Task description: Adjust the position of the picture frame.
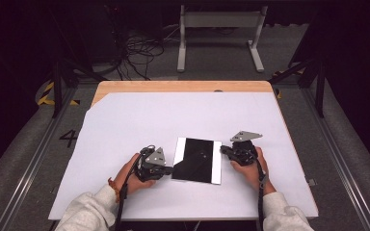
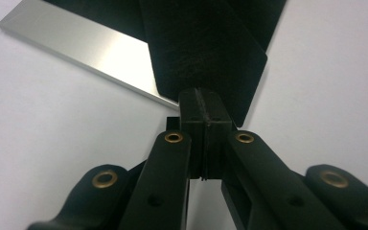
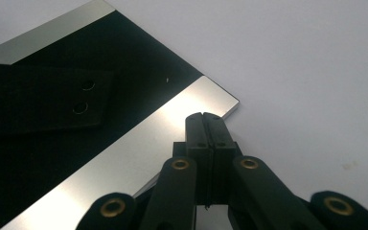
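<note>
In the high view, a flat black panel (image 1: 197, 160) with bright silver strips along its two long edges lies on the white sheet (image 1: 139, 120) that covers the wooden table (image 1: 173, 86), a little toward six o'clock of the sheet's middle. The left gripper (image 1: 166, 169) sits at the panel's nine o'clock, its tip at the near left edge, held by the person's left hand (image 1: 131, 179) coming in from seven o'clock. The right gripper (image 1: 224, 150) sits at the panel's three o'clock, its tip just beside the right silver strip, with the right hand (image 1: 251, 169) behind it. A grey three-cornered plate tops each gripper. Beyond the table, at twelve o'clock, stand a white metal frame (image 1: 220, 33) and a tangle of cables (image 1: 139, 50) on the dark floor.

In the left gripper view, the two black jaws are pressed together with nothing between them. The left gripper's tip (image 2: 201, 106) lies at the edge of the panel (image 2: 206, 48), whose dark face stretches toward twelve o'clock while a silver strip (image 2: 91, 48) runs off toward ten o'clock. Whether the tip touches the panel I cannot tell.

In the right gripper view, the jaws are likewise together and hold nothing. The right gripper's tip (image 3: 204, 125) sits over the near silver strip (image 3: 124, 158), close to the panel's corner at two o'clock. The panel's black face (image 3: 124, 62) mirrors a dark plate with two holes at about ten o'clock. The white sheet (image 3: 306, 72) fills the side from one to four o'clock.
</note>
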`<state>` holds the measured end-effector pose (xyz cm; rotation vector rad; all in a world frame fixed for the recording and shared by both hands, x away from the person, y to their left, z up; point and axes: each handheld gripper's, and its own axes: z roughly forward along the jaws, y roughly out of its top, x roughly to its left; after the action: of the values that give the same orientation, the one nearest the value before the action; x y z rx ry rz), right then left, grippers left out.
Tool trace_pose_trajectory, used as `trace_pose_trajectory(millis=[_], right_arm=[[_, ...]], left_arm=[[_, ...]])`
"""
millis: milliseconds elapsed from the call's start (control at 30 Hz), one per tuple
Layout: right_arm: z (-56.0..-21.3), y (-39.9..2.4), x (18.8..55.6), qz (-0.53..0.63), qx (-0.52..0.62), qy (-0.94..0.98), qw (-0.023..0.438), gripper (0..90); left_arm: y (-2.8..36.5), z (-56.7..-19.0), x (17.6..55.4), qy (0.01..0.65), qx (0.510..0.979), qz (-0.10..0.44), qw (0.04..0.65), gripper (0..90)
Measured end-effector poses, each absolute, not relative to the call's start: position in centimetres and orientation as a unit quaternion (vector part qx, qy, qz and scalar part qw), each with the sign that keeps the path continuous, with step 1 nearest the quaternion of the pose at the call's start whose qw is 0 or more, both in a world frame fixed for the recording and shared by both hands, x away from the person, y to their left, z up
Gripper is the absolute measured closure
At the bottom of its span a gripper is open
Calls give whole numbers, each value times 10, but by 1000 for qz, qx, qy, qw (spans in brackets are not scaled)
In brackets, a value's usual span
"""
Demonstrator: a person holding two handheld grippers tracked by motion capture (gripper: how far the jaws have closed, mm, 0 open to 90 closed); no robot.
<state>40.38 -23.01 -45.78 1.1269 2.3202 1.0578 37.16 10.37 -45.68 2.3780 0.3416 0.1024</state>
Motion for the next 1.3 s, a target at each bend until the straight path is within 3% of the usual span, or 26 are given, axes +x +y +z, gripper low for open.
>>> trace_pose_trajectory(millis=[667, 1000, 1300], right_arm=[[-458, -216, 401, 371, 371, 831, 183, 889], [-446, -226, 372, 376, 343, 839, 192, 897], [-443, -231, 333, 385, 324, 847, 173, 900]], left_arm=[[108, -450, 353, 122, 924, 51, 358, 897], [126, -442, 375, 178, 897, 78, 396, 875], [126, -437, 415, 216, 876, 101, 420, 874]])
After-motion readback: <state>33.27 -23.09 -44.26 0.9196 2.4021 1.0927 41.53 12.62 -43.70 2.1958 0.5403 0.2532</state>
